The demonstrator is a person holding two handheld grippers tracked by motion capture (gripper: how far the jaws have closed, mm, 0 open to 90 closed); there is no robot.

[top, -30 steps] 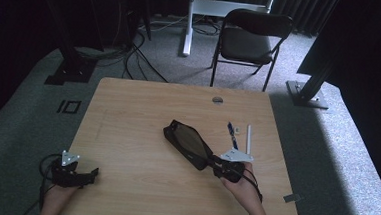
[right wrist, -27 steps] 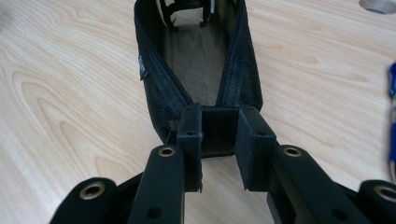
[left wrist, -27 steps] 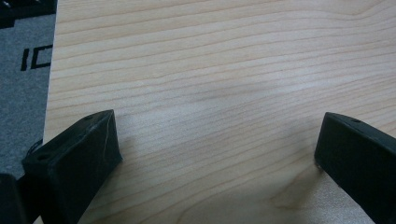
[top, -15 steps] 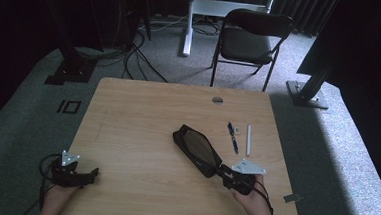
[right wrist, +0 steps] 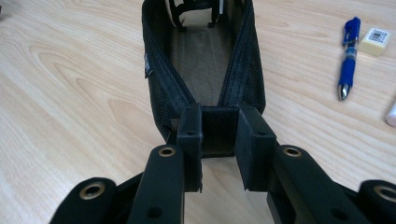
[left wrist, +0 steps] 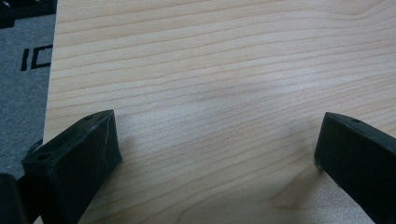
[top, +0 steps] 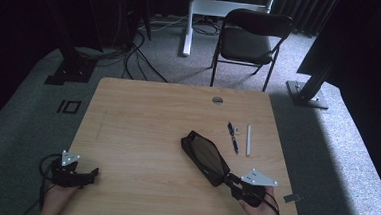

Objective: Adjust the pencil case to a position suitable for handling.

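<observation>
Pinching the near end of the black pouch, your right gripper lies low, level | pouch on worktop, left of blue pen | left gripper gapes empty, far left of pouch.

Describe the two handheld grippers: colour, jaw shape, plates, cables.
Both are black. The left gripper and right gripper each carry a grey three-cornered plate on top and trail a black cable. The jaws are blocky black pads with small holes; the right one's arms show brass-coloured rivets. No sleeves are visible.
</observation>
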